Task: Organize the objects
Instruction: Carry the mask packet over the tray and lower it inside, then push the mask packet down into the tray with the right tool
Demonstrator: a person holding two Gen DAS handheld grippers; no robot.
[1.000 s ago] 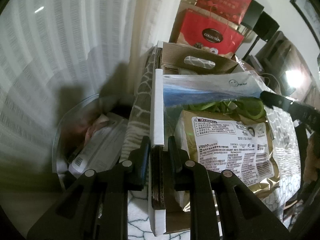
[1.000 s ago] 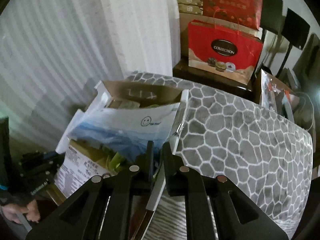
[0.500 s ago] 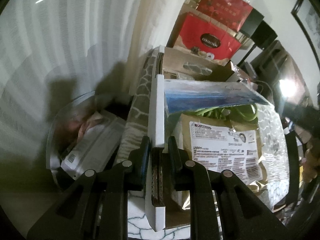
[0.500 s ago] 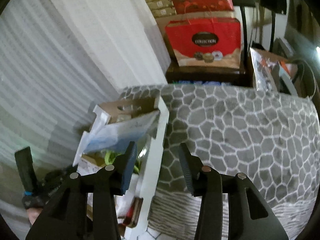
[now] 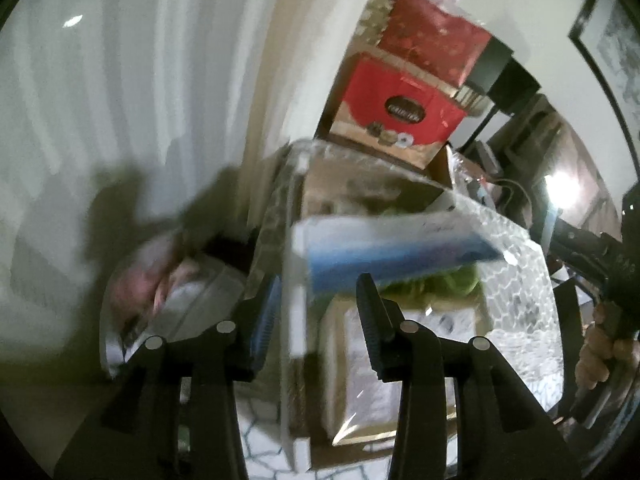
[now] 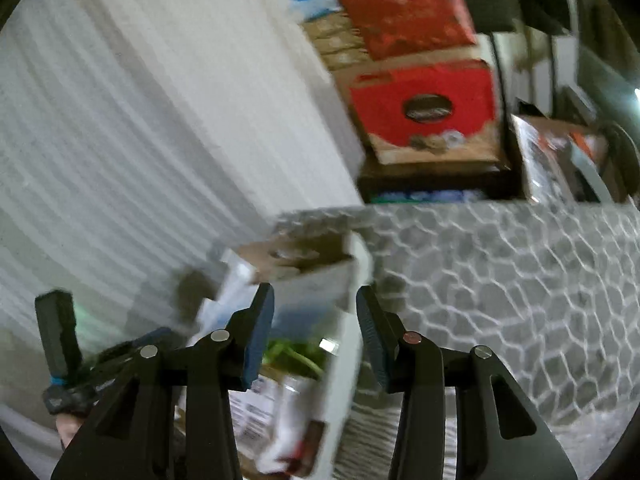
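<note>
The left gripper [image 5: 316, 316] is opening, and the right gripper [image 6: 316, 320] is closing a little. Neither one presses on the white box [image 5: 296, 320], though a box wall stands between each pair of fingers. The box sits on a grey stone-pattern cloth [image 6: 500, 280]. White curtains [image 6: 120, 120] hang to the left, and red gift bags [image 6: 424, 104] stand far ahead.

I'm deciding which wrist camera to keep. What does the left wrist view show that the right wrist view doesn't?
Only the left wrist view: the round clear bin with packets beside the table, and a framed picture on the wall. Only the right wrist view: the broad grey pebble-pattern tablecloth and the crinkly clear bag behind it. Both: the white-edged cardboard box of groceries and the red gift bag.
</note>
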